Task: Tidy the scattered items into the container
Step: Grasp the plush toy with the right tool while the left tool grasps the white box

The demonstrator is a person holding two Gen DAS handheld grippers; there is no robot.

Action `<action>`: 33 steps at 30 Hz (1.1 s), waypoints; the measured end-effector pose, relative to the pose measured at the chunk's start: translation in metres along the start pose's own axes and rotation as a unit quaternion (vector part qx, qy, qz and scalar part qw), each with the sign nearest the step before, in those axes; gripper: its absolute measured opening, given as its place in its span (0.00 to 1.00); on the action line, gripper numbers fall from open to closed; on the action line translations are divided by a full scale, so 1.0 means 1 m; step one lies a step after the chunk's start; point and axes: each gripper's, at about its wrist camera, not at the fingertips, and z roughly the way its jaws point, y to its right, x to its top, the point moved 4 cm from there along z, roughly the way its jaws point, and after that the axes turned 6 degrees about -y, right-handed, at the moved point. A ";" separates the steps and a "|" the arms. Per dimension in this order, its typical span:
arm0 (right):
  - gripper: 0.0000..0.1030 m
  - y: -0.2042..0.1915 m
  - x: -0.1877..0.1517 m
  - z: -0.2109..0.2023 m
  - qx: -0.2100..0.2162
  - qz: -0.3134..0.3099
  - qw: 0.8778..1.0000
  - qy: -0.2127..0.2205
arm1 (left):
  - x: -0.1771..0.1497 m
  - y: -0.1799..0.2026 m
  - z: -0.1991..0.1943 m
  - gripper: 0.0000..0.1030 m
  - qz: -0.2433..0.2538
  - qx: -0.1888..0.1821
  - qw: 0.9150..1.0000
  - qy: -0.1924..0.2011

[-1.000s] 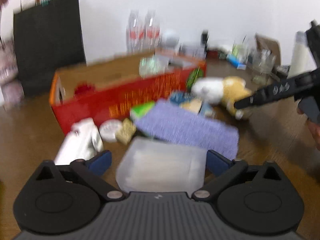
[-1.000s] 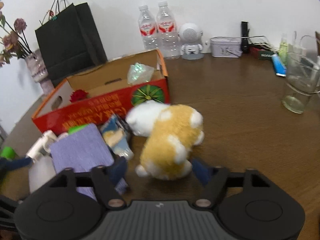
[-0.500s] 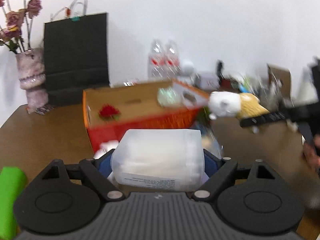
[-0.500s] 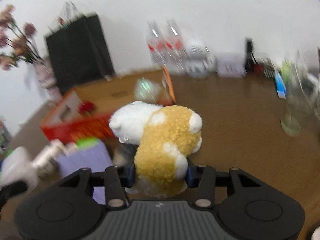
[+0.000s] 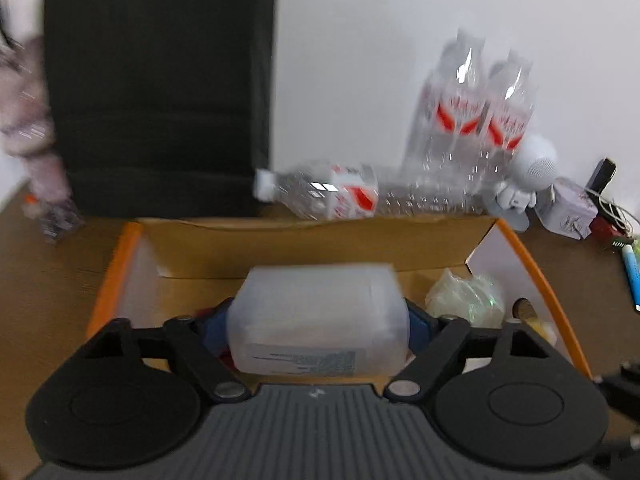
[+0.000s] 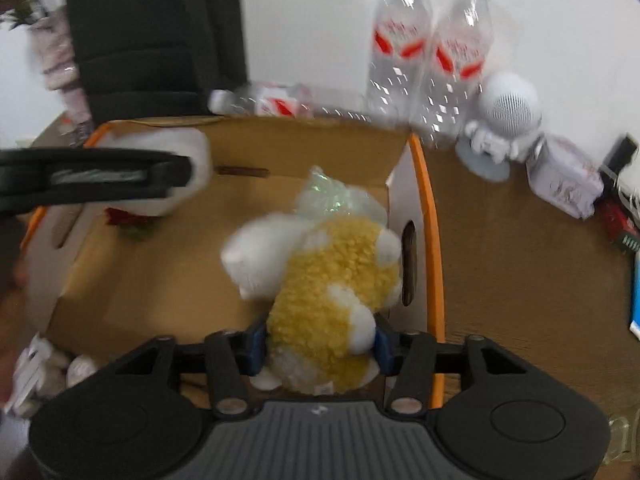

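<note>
Left hand-held gripper (image 5: pixel 318 322) clamps a translucent tub (image 5: pixel 318 316), its printed label unreadably blurred.

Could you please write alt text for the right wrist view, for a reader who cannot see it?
The right gripper holds a yellow and white plush toy over an open cardboard box. A crumpled clear bag lies inside, and the left gripper carries a translucent tub over its far left corner.

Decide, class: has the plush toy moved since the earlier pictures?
Yes. The plush toy, a second ago on the table in front of the cardboard box, now hangs over the box's inside, gripped in the right gripper.
</note>
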 end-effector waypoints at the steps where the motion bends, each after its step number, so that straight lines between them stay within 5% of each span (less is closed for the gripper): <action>1: 0.55 0.002 0.000 0.001 0.003 0.003 1.000 0.001 | 0.000 0.001 0.009 0.84 0.002 0.001 1.000 -0.011; 5: 0.60 0.014 -0.003 -0.013 0.035 0.021 0.998 0.044 | -0.006 -0.002 0.007 0.96 0.014 0.010 1.000 0.004; 7: 0.39 0.019 -0.003 -0.022 0.050 0.035 0.997 0.052 | -0.009 -0.009 -0.006 0.96 0.011 0.005 1.000 0.009; 12: 0.34 0.012 -0.003 -0.050 0.072 0.030 0.995 0.063 | -0.011 -0.028 -0.059 1.00 0.019 0.021 1.000 0.013; 16: 0.52 0.001 -0.006 -0.056 0.103 0.039 0.993 0.038 | -0.027 -0.035 -0.087 1.00 0.029 0.028 0.999 -0.036; 23: 0.54 -0.007 -0.035 -0.029 0.091 0.059 0.994 0.005 | -0.073 -0.057 -0.101 1.00 0.030 0.031 0.997 -0.070; 28: 0.73 -0.006 -0.043 -0.031 0.119 0.120 0.986 0.011 | -0.093 -0.067 -0.092 1.00 0.036 0.039 0.995 -0.089; 33: 0.74 -0.015 -0.043 -0.046 0.063 0.101 0.993 0.018 | -0.088 -0.072 -0.105 1.00 0.020 0.043 0.997 -0.065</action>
